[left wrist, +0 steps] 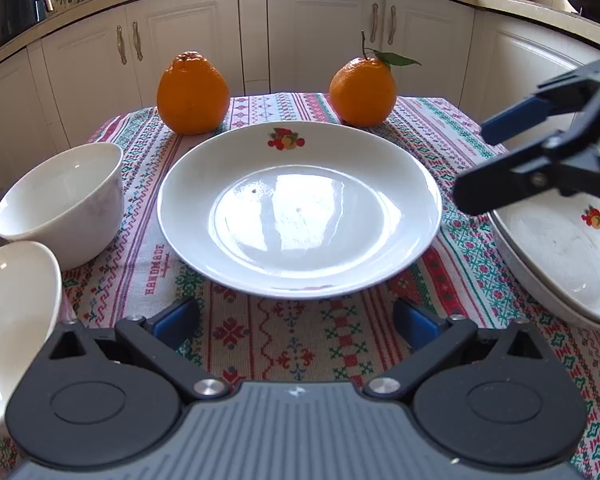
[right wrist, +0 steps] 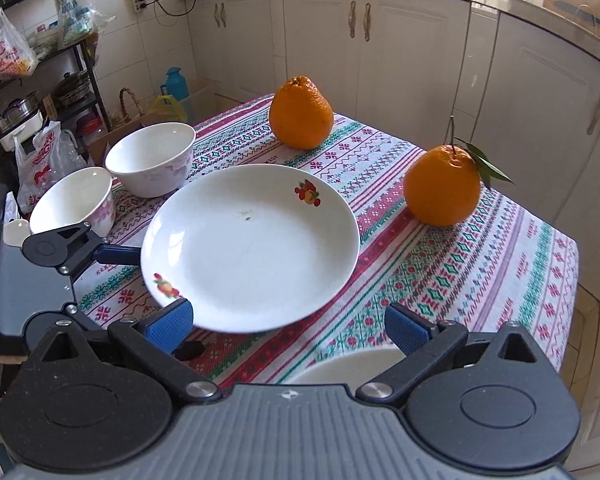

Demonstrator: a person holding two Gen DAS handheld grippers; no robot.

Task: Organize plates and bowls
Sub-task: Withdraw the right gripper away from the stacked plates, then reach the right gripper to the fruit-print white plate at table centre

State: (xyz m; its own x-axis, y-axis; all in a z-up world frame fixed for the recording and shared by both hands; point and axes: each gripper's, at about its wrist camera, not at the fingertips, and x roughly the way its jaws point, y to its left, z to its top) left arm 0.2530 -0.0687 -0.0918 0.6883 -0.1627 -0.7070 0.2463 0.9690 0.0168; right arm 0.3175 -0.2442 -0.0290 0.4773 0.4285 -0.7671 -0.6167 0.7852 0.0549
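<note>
Grippers come first: the left gripper (left wrist: 296, 318) is spread wide and holds nothing, just in front of the big plate (left wrist: 300, 210). The right gripper (right wrist: 288, 324) is spread too, above a second plate (left wrist: 560, 256) on the right, maybe ready to lift it onto the big one. Two bowls (left wrist: 66, 200) wait on the left, side by side, easy to stack. Far back sit two oranges (left wrist: 193, 94) on the tablecloth (left wrist: 300, 344).
</note>
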